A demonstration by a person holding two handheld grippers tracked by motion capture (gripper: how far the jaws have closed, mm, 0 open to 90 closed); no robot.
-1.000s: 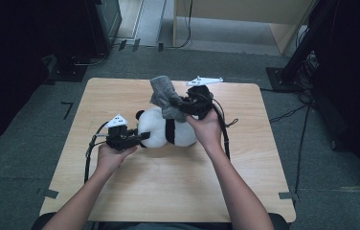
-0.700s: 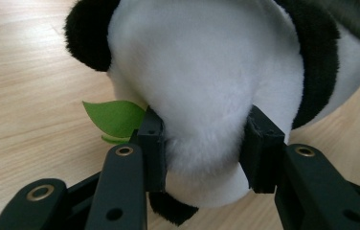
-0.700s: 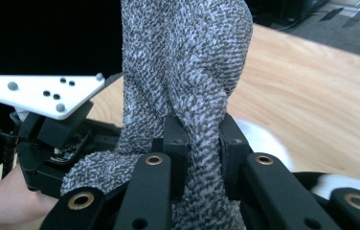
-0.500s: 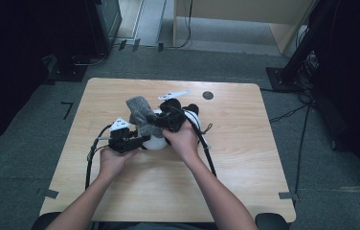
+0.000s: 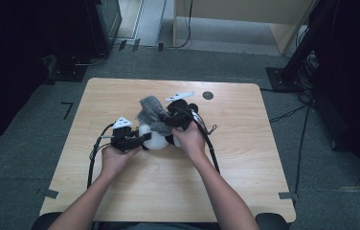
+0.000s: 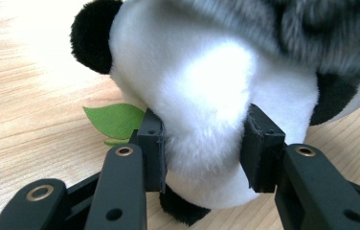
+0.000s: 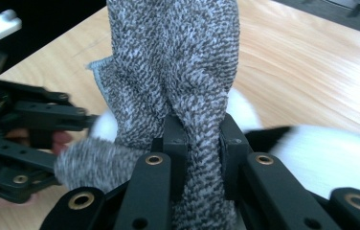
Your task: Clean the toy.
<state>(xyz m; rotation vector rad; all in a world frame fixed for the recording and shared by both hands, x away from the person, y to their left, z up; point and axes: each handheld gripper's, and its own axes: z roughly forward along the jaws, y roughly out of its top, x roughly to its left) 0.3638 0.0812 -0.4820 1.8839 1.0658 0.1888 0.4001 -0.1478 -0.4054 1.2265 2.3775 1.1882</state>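
Observation:
A black-and-white panda plush [image 5: 158,139] lies mid-table, with a green felt leaf [image 6: 116,120] under it. My left gripper [image 5: 142,140] is shut on the panda's white body [image 6: 202,129], which bulges between its pads. In my right gripper [image 5: 164,120], shut on it, a grey knitted cloth [image 7: 178,72] stands up bunched between the jaws. That cloth [image 5: 150,112] hangs over the panda's upper side, partly covering it. In the right gripper view the left gripper [image 7: 89,120] sits at the left, just beyond the cloth.
The wooden table [image 5: 245,158] has open surface in front of and to both sides of the hands. A dark round hole [image 5: 208,95] sits near the far edge. Cables [image 5: 92,163] trail from both grippers. Grey carpet and dark stands surround the table.
My right gripper has carried the grey cloth leftward and down over the panda. The left gripper has stayed clamped on the plush, which shifted slightly left.

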